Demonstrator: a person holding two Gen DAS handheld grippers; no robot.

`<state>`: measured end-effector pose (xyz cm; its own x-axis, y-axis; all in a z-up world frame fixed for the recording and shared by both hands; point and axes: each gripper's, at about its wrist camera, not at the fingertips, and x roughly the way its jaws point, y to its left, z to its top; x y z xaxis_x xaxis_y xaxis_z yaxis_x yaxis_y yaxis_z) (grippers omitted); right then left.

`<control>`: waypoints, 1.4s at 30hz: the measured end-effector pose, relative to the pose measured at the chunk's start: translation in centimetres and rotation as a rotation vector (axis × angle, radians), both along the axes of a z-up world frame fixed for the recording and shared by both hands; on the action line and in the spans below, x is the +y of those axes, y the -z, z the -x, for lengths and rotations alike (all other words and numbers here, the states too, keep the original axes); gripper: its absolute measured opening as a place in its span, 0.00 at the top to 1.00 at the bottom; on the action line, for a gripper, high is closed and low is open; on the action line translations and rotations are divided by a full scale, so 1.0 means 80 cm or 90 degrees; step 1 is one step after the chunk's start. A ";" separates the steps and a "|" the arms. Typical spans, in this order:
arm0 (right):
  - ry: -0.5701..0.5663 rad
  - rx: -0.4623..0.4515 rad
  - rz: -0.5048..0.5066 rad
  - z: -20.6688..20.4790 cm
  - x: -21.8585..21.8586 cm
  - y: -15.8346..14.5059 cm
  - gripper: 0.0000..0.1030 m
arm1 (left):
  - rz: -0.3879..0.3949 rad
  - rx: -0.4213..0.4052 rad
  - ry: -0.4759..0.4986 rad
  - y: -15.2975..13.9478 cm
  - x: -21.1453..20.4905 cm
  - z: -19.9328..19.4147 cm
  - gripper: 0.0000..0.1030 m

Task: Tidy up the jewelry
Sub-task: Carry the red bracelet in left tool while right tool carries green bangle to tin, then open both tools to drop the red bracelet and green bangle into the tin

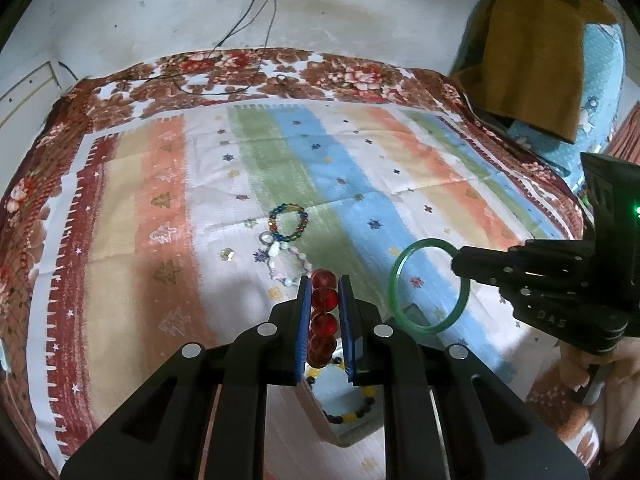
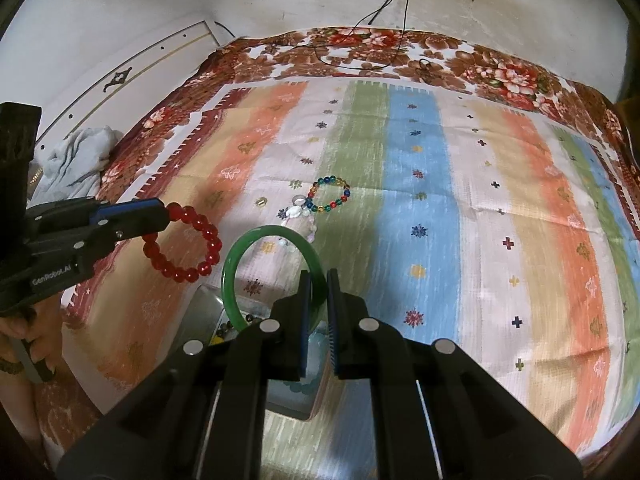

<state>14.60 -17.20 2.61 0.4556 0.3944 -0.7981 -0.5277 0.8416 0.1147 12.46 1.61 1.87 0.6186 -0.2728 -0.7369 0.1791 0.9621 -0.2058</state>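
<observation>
Jewelry hung from both tongs above the striped cloth [image 2: 420, 184]: the left gripper [image 1: 325, 292] was nearly closed on a red bead bracelet [image 1: 323, 316] at lower centre, while the right gripper [image 2: 317, 292] pinched a green bangle [image 2: 236, 276]. Farther up lay a multicoloured bead bracelet [image 2: 330, 194].

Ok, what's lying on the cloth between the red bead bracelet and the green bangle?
Nothing but bare striped cloth shows in the gap between the red bead bracelet and the green bangle in the right wrist view; the box sits lower, under the bangle.
</observation>
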 end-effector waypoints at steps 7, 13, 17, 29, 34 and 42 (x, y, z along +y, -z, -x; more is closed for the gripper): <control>0.000 0.005 0.001 0.013 -0.006 0.006 0.91 | 0.001 0.004 0.014 0.006 -0.012 0.015 0.87; -0.004 0.012 0.000 0.026 -0.010 0.011 0.91 | 0.002 0.009 0.023 0.013 -0.021 0.028 0.87; -0.008 0.015 0.002 0.033 -0.011 0.014 0.91 | 0.001 0.015 0.028 0.019 -0.026 0.034 0.87; 0.000 0.019 0.004 0.031 -0.010 0.018 0.73 | -0.024 0.021 0.019 0.029 -0.033 0.038 0.77; 0.007 0.032 0.007 0.025 -0.013 0.023 0.72 | -0.034 0.027 0.015 0.034 -0.033 0.037 0.77; 0.005 0.033 0.009 0.021 -0.011 0.025 0.56 | -0.043 0.033 -0.007 0.038 -0.018 0.028 0.68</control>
